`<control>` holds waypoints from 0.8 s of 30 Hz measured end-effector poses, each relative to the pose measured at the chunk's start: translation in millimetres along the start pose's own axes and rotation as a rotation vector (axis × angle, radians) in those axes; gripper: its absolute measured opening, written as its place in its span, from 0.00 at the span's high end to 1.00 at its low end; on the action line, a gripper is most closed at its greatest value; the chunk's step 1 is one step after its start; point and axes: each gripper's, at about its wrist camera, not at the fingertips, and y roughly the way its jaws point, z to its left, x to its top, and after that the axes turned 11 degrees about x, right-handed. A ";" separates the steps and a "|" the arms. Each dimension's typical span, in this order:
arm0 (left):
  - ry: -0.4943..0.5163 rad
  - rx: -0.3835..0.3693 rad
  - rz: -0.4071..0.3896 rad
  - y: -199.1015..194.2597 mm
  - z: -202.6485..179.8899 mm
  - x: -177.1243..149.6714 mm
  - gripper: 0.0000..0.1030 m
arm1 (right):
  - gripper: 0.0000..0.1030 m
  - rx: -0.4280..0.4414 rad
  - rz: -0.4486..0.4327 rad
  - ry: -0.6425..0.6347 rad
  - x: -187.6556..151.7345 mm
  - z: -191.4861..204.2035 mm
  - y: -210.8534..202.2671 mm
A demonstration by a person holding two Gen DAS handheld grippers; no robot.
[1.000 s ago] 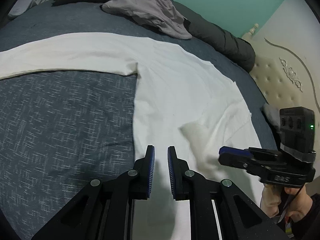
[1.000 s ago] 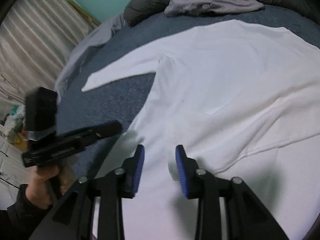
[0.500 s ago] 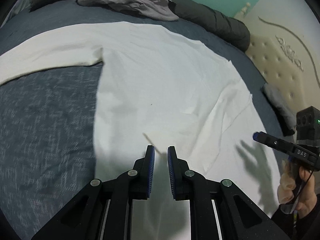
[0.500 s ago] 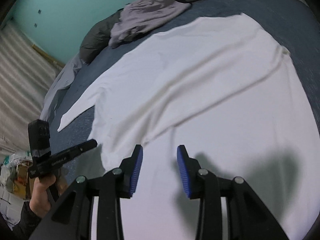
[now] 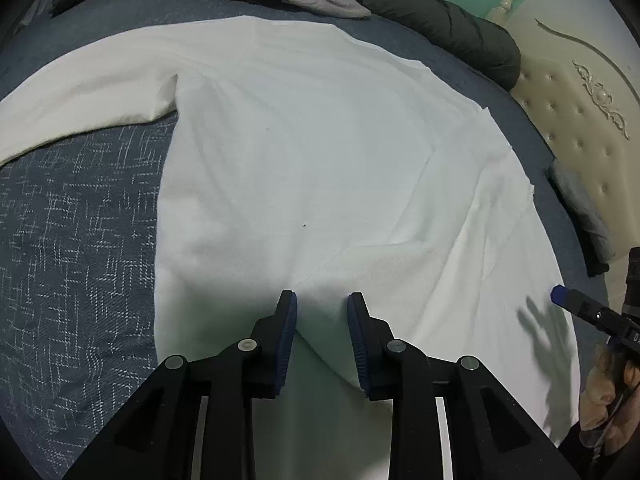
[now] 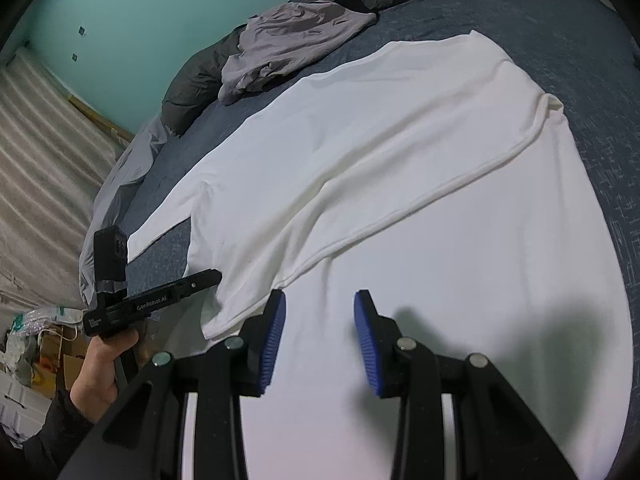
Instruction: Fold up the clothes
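The left gripper [image 6: 152, 304] bears the white lettering "GenRobot.AI" on its side.

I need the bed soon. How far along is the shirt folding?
Early. Done: one sleeve is folded across the white shirt. In hand: nothing; left gripper and right gripper hover open above it. Left: the other sleeve, spread on the bedspread, the body folds, and the grey garment.

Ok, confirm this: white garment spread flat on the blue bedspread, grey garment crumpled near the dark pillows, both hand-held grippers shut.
Wrong on the grippers: the left hand-held gripper and right hand-held gripper are open, per their wrist views. The white garment, blue bedspread and grey garment fit.
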 end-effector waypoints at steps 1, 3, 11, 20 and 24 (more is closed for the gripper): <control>0.006 -0.003 -0.001 -1.4 -0.1 -1.6 0.73 | 0.66 -0.001 -0.002 0.003 0.1 -0.9 -0.5; 0.020 -0.013 -0.003 -4.5 -0.2 -5.3 0.83 | 0.66 -0.002 -0.006 0.012 0.1 -2.7 -0.8; 0.034 -0.050 -0.053 -26.7 2.8 -13.2 1.00 | 0.66 -0.003 -0.005 0.026 -1.2 -2.9 0.4; 0.000 0.015 -0.048 -26.1 19.5 -9.3 0.98 | 0.66 0.007 0.000 0.026 -1.0 0.8 2.0; -0.007 0.007 -0.026 -14.2 19.8 -8.5 0.69 | 0.66 0.007 0.010 0.009 -1.8 4.2 1.4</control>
